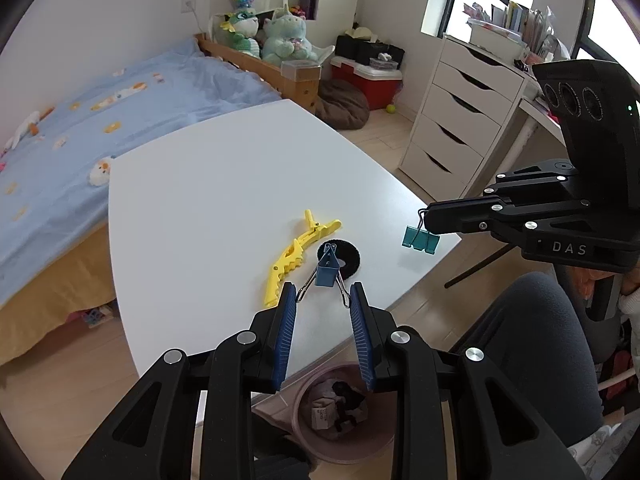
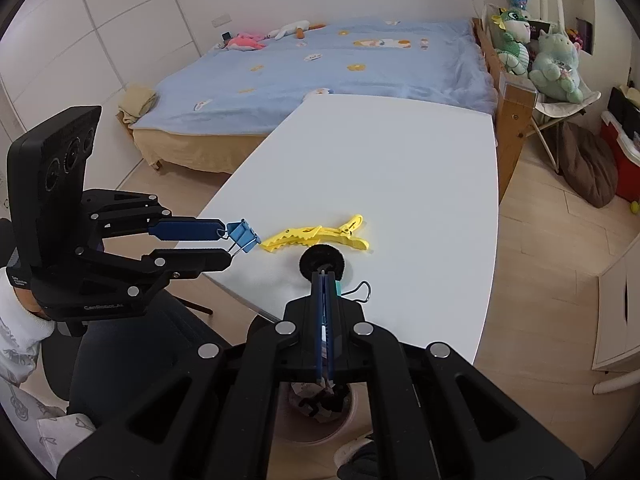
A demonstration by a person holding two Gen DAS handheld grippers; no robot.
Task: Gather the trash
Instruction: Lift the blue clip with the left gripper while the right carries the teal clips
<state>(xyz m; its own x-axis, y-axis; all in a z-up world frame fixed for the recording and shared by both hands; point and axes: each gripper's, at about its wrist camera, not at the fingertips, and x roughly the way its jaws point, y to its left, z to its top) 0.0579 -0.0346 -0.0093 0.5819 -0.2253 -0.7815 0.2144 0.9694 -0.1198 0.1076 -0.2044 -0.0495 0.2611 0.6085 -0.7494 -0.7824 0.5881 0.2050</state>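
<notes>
My left gripper [image 1: 323, 294] is shut on the wire handles of a blue binder clip [image 1: 326, 274], which it holds just above the white table [image 1: 224, 184]. From the right wrist view, that left gripper [image 2: 226, 240] and its blue clip [image 2: 242, 234] hang over the table's near edge. My right gripper [image 2: 326, 280] is shut on a teal binder clip [image 2: 339, 286], which is mostly hidden there. The left wrist view shows the teal clip [image 1: 420, 240] dangling from the right gripper [image 1: 427, 220]. A yellow hair clip [image 1: 298, 254] and a black fuzzy ring [image 1: 344, 256] lie on the table.
A pink bin [image 1: 340, 412] holding crumpled scraps stands on the floor below the table's near edge, seen under my right gripper as the bin [image 2: 320, 412]. A person's knee [image 1: 540, 340] is beside it. A bed [image 2: 320, 72] lies beyond the table, and white drawers [image 1: 460, 120] stand to the right.
</notes>
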